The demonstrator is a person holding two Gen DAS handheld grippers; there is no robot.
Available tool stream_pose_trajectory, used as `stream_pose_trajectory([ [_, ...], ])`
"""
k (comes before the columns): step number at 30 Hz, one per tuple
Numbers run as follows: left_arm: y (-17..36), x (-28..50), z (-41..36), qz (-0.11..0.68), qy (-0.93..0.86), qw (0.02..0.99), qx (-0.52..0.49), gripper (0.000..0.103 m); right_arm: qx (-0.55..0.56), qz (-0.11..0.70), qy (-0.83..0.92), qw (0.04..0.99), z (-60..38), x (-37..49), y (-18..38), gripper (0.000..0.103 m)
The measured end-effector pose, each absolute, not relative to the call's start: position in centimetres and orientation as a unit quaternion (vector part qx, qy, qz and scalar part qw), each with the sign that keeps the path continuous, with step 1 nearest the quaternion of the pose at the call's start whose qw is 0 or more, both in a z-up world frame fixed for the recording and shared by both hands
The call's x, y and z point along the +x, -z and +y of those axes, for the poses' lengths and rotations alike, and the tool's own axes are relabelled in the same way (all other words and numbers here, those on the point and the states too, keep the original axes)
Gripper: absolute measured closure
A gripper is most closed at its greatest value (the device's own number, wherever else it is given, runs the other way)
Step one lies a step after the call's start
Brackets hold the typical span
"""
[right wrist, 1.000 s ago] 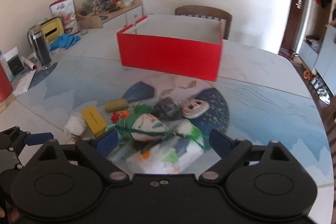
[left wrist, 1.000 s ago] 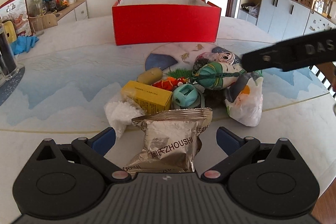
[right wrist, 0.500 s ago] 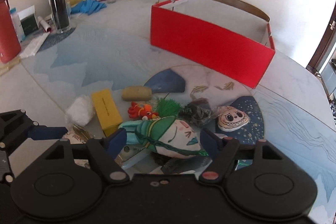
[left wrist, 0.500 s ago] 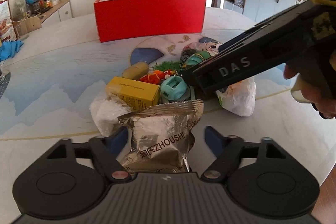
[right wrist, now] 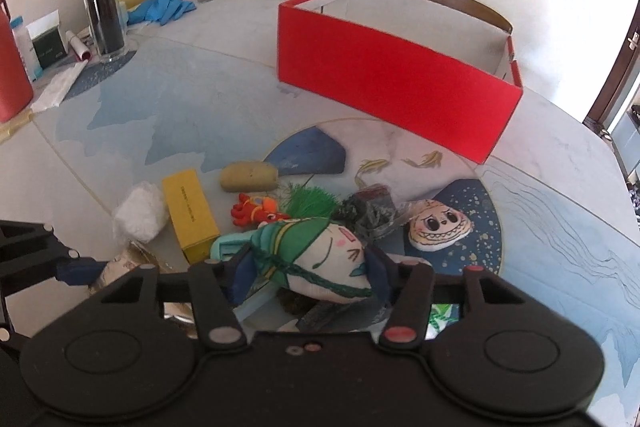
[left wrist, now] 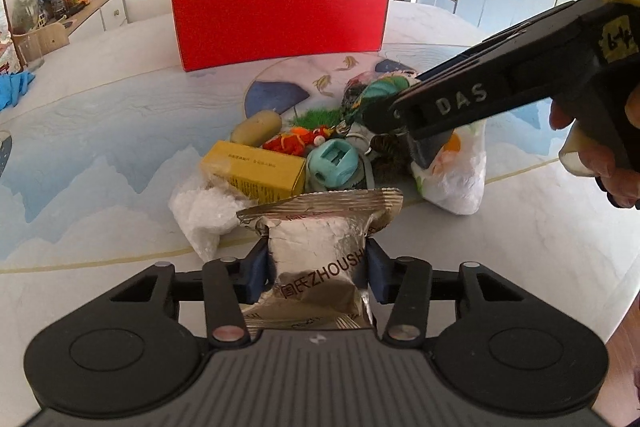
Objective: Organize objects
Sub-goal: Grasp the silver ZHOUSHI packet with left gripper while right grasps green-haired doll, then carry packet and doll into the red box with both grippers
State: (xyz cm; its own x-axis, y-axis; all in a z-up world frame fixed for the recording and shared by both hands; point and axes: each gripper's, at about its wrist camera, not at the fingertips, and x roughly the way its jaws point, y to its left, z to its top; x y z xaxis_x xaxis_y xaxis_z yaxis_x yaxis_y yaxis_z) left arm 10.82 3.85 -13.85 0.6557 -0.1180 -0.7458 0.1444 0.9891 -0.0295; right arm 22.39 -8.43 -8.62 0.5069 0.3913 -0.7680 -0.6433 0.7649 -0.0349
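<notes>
We see a round table [right wrist: 160, 115] with a printed blue-and-white surface carrying the whole work area. At its far side stands the open red box [left wrist: 280, 23], its white interior visible and nothing resting on its rim; it stands well apart from the pile of loose objects at the table's centre.

We hold the right gripper [right wrist: 308, 273] over the near side of the pile. Its jaws have just been closing, and the blue pads now press both flanks of the green-and-white plush toy [right wrist: 320, 255], which lies on top of other items. In the left wrist view the same gripper enters from the right as a black body marked "DAS", with a hand [left wrist: 600, 155] gripping its handle.

We hold the left gripper [left wrist: 316, 267] at the near edge of the pile. Its jaws have also just been closing, and the pads pinch the silver foil packet [left wrist: 320, 251] from both sides, denting its wrapper.

Around these, in descending size: a white plastic bag [left wrist: 456, 175] at the right edge of the pile, a yellow carton [left wrist: 256, 171] just beyond the packet, a crumpled clear wrapper [left wrist: 204, 211] beside the carton, a teal spool-shaped item [left wrist: 332, 163], a potato-shaped object [left wrist: 256, 127], a round patch with a face [right wrist: 438, 227], and a small red-orange toy [right wrist: 256, 213].
</notes>
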Motion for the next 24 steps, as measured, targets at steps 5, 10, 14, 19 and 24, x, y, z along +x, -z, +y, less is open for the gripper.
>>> stream_pose_trajectory([
  [5, 12.0, 10.9, 4.0, 0.392, 0.08, 0.916, 0.015, 0.055, -0.138, 0.386, -0.305, 0.859, -9.7, 22.8, 6.5, 0.049],
  [10, 9.4, 12.2, 4.6, 0.38, 0.086, 0.921, 0.005, 0.055, -0.123, 0.373, -0.309, 0.866, -10.8, 23.5, 3.8, 0.049],
  [14, 7.1, 14.0, 5.6, 0.372, 0.082, 0.924, -0.003, 0.055, -0.11, 0.365, -0.311, 0.87, -11.3, 24.4, 1.7, 0.049],
  [19, 4.3, 16.8, 6.9, 0.357, 0.08, 0.931, 0.007, 0.055, -0.097, 0.352, -0.31, 0.878, -11.6, 26.1, -0.7, 0.049],
  [24, 1.7, 20.4, 8.9, 0.343, 0.077, 0.936, 0.002, 0.055, -0.083, 0.344, -0.305, 0.884, -11.7, 28.1, -2.5, 0.049],
])
